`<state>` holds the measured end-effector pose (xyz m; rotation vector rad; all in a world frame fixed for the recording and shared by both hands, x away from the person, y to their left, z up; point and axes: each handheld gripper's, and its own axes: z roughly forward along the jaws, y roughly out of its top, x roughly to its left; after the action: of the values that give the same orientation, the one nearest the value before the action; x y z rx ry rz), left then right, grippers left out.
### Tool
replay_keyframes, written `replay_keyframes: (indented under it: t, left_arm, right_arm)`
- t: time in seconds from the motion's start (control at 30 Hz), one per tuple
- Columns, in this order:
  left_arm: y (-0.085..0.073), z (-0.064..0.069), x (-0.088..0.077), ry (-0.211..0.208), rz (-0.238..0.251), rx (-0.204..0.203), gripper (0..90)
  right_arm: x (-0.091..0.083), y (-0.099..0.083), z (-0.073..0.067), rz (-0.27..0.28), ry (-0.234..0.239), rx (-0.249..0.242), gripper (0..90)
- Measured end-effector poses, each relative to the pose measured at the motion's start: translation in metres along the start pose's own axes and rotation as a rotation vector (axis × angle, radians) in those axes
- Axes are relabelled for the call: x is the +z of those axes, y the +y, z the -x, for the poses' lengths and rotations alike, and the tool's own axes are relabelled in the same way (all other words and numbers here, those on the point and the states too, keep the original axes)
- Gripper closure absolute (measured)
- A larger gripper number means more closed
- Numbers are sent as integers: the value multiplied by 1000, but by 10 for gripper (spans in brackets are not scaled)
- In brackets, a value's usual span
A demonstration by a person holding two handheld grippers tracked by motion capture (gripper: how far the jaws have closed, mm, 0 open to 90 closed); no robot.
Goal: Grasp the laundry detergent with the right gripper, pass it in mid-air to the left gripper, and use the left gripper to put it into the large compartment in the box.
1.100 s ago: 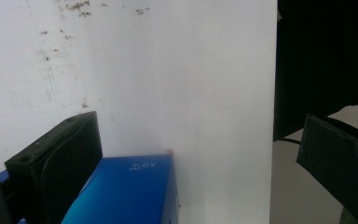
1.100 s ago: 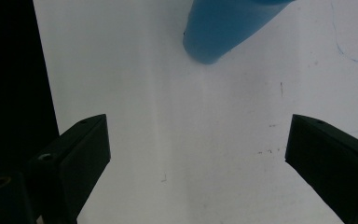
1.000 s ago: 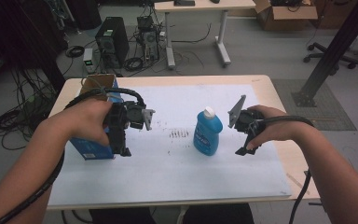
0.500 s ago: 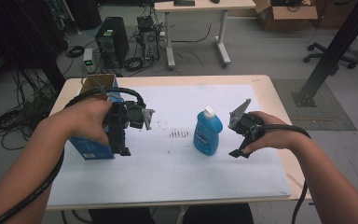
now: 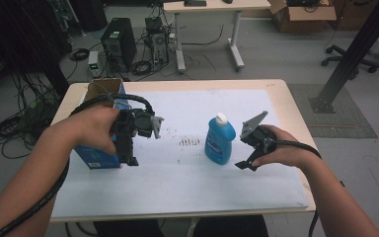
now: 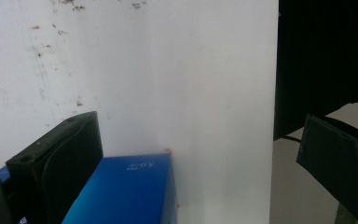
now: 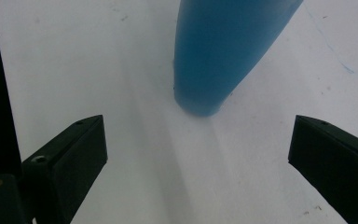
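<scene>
A blue bottle with a white cap (image 5: 219,139) stands upright on the white sheet, right of centre. My right gripper (image 5: 246,160) hangs just to its right, tilted down, jaws open. In the right gripper view the bottle's base (image 7: 214,56) sits ahead of the open right gripper (image 7: 196,130), apart from both jaws. A tall blue box with an open brown top (image 5: 96,157) stands at the left. My left gripper (image 5: 128,150) points down beside it, open. In the left gripper view the box's blue face (image 6: 126,191) lies between the wide jaws of the left gripper (image 6: 196,135), close to the left one.
The wooden table (image 5: 286,94) carries a white sheet with dark smudges (image 5: 190,142) at its middle. Black cables trail from both grippers. Beyond the table are computer towers (image 5: 118,42), a desk (image 5: 207,7) and a black post (image 5: 355,49).
My right gripper has come down and slightly toward the near edge, beside the bottle. The left gripper and the box have not moved.
</scene>
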<state>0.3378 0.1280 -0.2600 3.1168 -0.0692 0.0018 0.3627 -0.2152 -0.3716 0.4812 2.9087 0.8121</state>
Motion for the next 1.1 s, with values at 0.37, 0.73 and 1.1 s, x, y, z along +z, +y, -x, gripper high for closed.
replay_keyframes:
  t: [0.37,0.73,1.1]
  left_arm:
    - [-3,-1,3,-4,-6,-19,4]
    - [-4,-2,7,-20,-24,-23,4]
    - [-8,-5,11,-29,-33,-45,4]
  right_arm:
    - [13,-9,-2,129,21,88,40]
    - [21,-18,-1,260,0,173,36]
    - [32,-20,-4,350,-22,217,29]
